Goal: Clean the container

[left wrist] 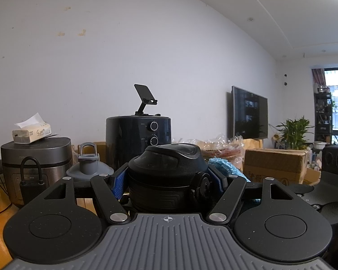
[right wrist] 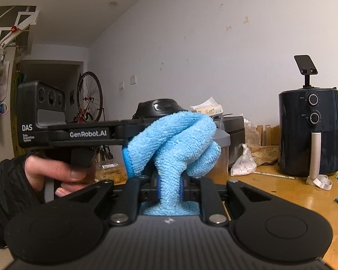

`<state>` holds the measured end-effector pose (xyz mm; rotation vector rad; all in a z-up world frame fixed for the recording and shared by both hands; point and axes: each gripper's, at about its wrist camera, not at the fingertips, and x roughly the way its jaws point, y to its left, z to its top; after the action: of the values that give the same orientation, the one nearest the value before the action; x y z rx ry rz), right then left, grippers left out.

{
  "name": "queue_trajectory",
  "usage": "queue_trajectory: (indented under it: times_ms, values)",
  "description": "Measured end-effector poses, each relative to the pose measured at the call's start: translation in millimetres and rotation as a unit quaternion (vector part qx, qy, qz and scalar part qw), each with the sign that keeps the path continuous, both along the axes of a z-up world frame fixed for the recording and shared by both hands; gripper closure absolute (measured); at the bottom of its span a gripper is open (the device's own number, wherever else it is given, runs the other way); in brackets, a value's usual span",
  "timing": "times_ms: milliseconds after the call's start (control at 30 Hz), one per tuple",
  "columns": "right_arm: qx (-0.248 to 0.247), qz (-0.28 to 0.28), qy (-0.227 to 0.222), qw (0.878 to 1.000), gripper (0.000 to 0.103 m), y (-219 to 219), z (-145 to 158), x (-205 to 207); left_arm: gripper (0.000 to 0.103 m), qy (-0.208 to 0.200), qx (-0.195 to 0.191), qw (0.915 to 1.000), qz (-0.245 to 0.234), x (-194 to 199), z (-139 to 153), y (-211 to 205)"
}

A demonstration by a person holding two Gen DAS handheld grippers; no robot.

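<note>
Left of the fryer [right wrist: 309, 132], the bottle [left wrist: 166, 175] is clamped at its black cap by the left gripper [left wrist: 166, 180], held level. Pressed against the bottle's side is the cloth [right wrist: 173, 144], pinched tight in the closed right gripper [right wrist: 170, 187].

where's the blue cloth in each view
Left wrist: blue cloth peeks out just right of the black container lid, mostly hidden.
Right wrist: centre, bunched against the container, its tail pinched in the right gripper.
Shared landmark: the dark air fryer with two dials.
</note>
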<state>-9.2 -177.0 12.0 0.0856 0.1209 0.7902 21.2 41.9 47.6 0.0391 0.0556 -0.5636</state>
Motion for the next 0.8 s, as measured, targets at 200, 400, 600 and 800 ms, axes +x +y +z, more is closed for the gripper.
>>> queue_trajectory:
  times_ms: [200, 400, 600, 800]
  values:
    - [-0.003, 0.001, 0.006, 1.000, 0.095, 0, -7, 1, 0.035, 0.001, 0.002, 1.0000, 0.000, 0, 1, 0]
    - [-0.010, 0.003, 0.025, 1.000, 0.095, 0, -23, 3, 0.035, -0.001, -0.001, 1.0000, 0.000, 0, 0, 0]
    - [-0.022, 0.005, 0.048, 0.999, 0.095, 2, -39, 7, 0.035, -0.001, 0.001, 1.0000, 0.000, 0, 2, 0]
    - [-0.036, 0.008, 0.072, 0.997, 0.095, 4, -54, 12, 0.035, -0.002, 0.000, 1.0000, 0.000, -1, 2, 0]
